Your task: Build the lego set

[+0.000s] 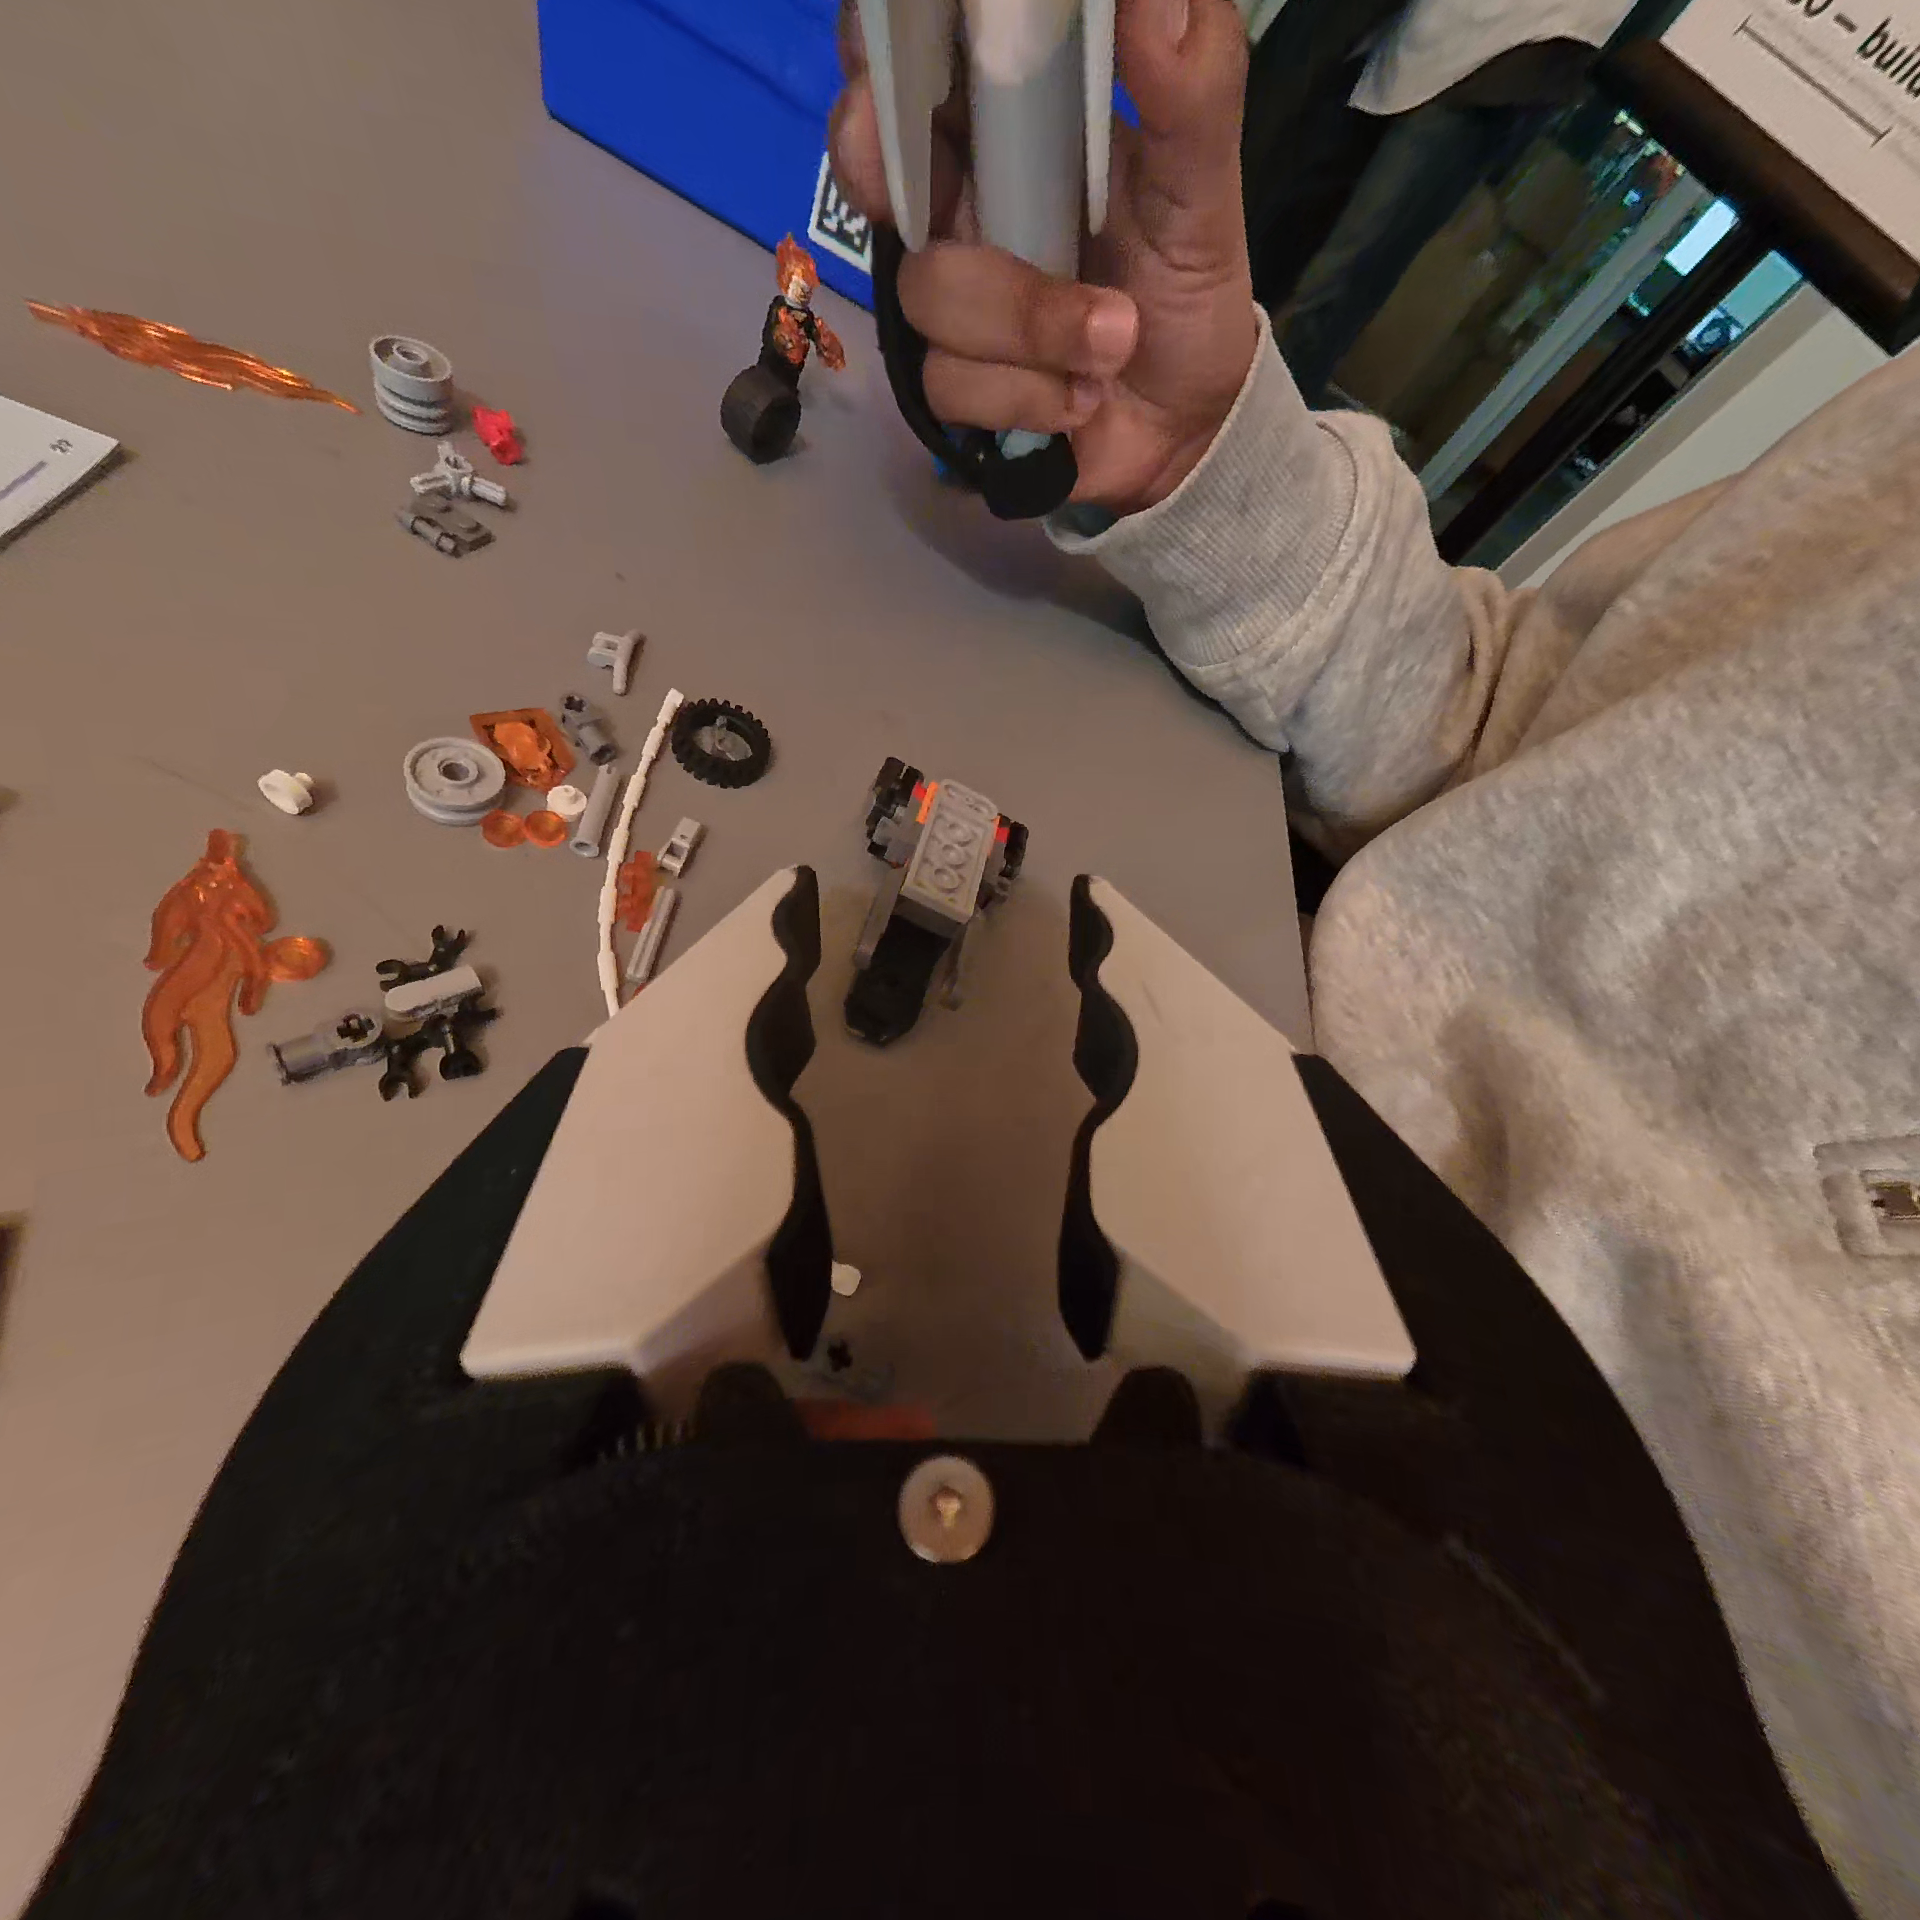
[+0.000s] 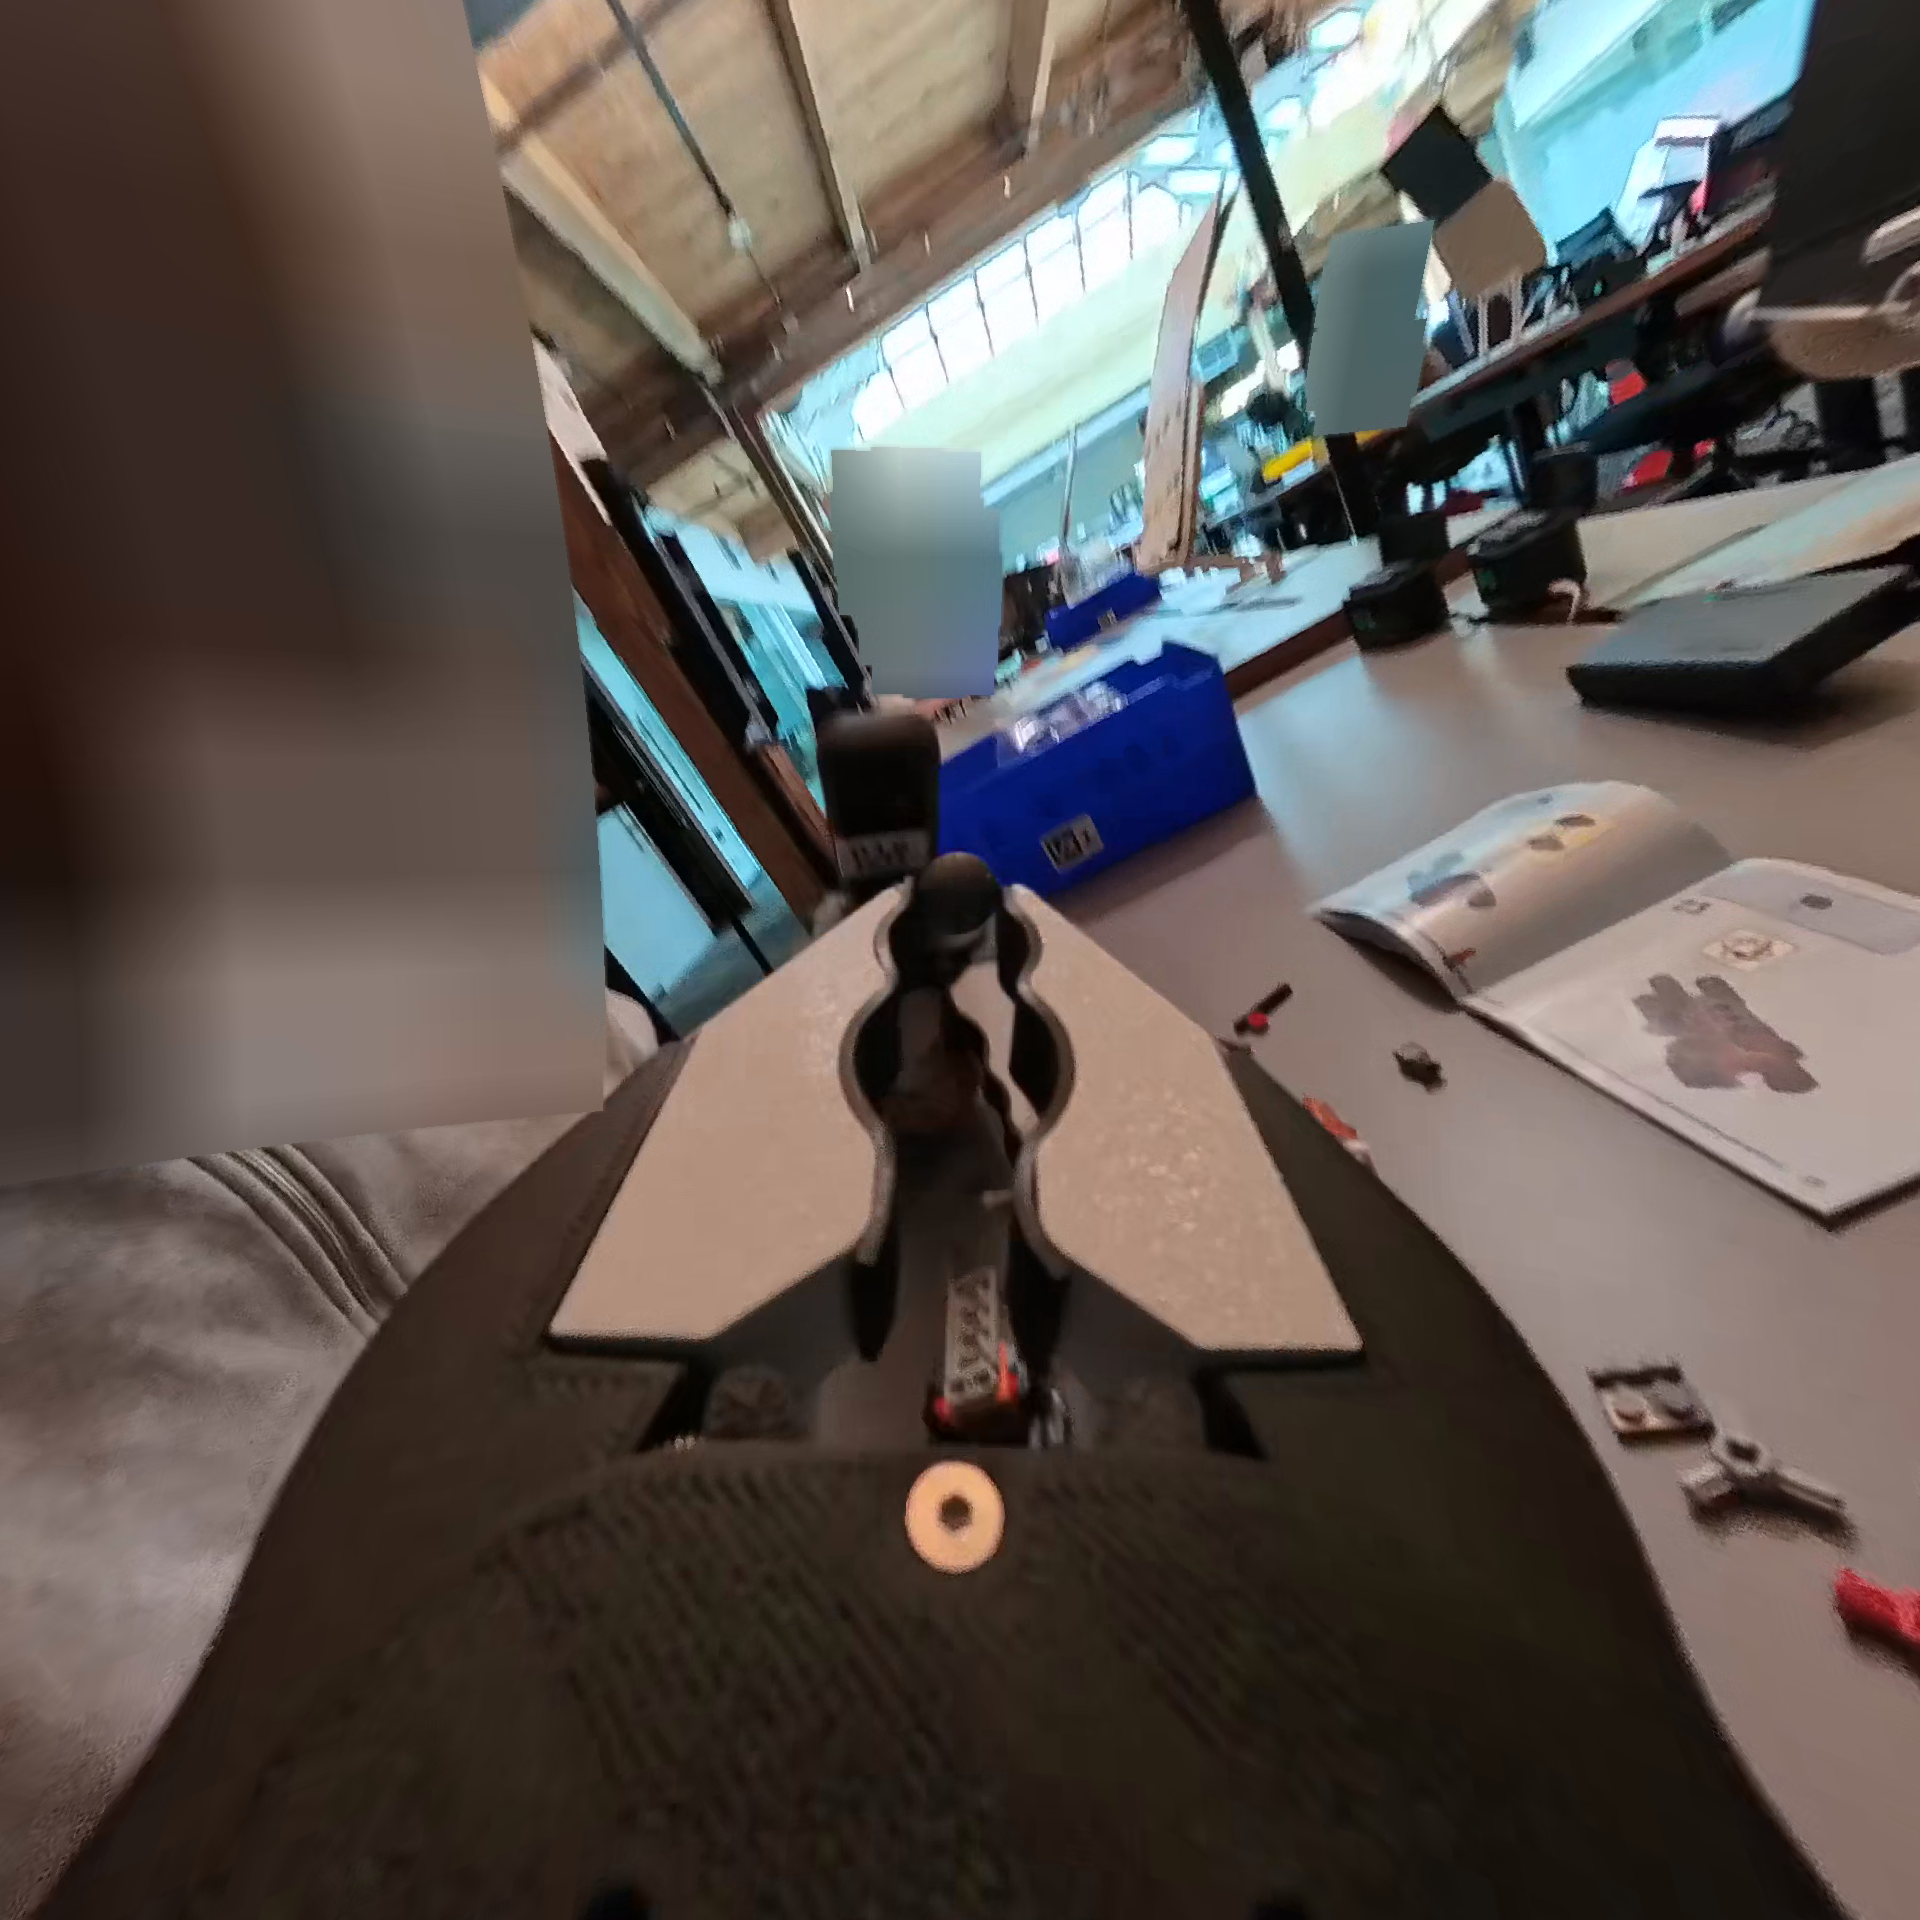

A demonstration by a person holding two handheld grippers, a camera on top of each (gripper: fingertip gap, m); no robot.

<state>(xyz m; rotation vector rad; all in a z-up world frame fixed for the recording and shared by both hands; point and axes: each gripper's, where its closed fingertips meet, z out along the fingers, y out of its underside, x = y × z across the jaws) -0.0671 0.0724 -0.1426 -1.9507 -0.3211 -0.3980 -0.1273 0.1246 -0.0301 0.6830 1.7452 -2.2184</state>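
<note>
In the left wrist view, my left gripper [image 1: 940, 894] is open and empty, low over the grey table [image 1: 935, 623]. A small grey and black lego build [image 1: 930, 894] with orange bits lies on the table just beyond and between its fingertips. A hand [image 1: 1101, 312] holds the right gripper's handle upright at the top of that view. In the right wrist view, my right gripper [image 2: 951, 914] points up and away from the table. It is shut on a dark lego assembly [image 2: 935, 1081] with a round black end at the fingertips.
Loose parts lie left of the build: a black tyre [image 1: 720, 740], grey wheels [image 1: 454, 779], orange flame pieces [image 1: 208, 966], a minifigure [image 1: 800, 312]. A blue bin [image 1: 686, 114] stands behind. An open instruction booklet [image 2: 1662, 997] lies to the right. The table edge [image 1: 1288, 831] and a grey sleeve are close. My right fingertips sit around 15 cm from my left ones.
</note>
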